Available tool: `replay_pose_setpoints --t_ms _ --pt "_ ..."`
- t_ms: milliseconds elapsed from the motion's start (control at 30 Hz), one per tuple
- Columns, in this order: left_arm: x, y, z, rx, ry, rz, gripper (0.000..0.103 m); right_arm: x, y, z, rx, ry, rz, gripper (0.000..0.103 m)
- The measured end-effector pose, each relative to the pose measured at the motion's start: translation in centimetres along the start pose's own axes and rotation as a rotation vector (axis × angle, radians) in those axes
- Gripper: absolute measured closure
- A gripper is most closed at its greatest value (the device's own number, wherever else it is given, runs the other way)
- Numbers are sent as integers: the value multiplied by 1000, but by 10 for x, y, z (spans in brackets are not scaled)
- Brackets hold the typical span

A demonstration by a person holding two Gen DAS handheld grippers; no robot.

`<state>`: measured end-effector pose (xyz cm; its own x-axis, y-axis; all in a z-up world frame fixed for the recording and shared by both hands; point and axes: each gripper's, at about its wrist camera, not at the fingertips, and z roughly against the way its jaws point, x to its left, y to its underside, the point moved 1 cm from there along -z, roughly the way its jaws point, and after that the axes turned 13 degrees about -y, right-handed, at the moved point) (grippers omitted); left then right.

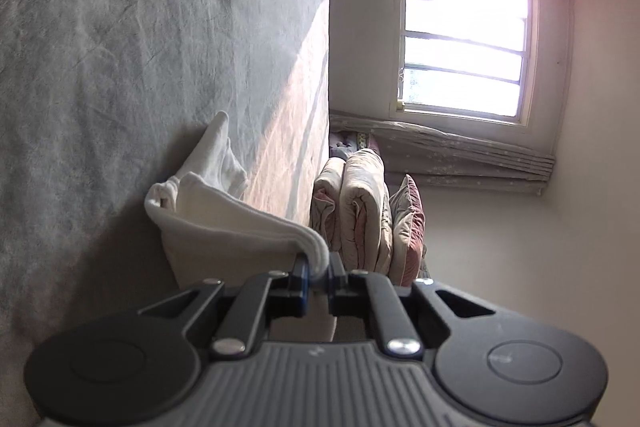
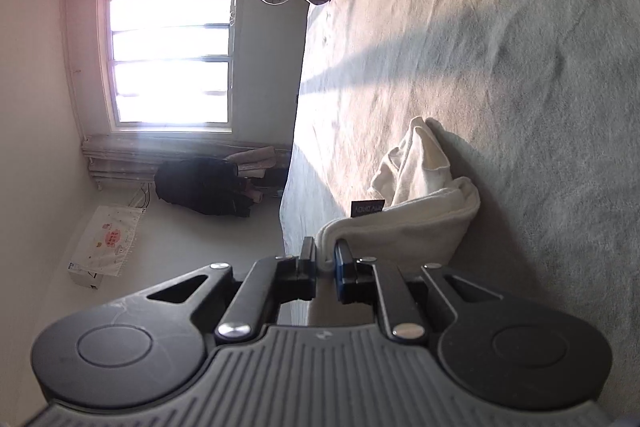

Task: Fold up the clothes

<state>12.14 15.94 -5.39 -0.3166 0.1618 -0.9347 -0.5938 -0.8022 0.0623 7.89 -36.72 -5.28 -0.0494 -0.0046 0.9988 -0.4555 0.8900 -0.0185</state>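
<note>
Left wrist view: your left gripper [image 1: 318, 267] pinches a bunched edge of the white cotton garment [image 1: 224, 215], which runs forward from the jaws to rest on the grey wrinkled bedsheet [image 1: 120, 47], short of the sheet's far edge.

Right wrist view: your right gripper [image 2: 325, 259] clamps another edge of the garment [image 2: 416, 215]; the cloth hangs beyond the fingers onto the bedsheet [image 2: 500, 47].
</note>
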Motion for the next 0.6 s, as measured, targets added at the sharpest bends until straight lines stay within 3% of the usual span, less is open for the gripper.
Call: replay_pose_setpoints --t_ms 367,600 --pt "-22 -31 -68 -78 -71 -43 95 -19 -42 -60 -44 24 13 90" --pt "-15 -54 -104 -117 -147 -91 94 -46 -58 -84 -41 42 14 89"
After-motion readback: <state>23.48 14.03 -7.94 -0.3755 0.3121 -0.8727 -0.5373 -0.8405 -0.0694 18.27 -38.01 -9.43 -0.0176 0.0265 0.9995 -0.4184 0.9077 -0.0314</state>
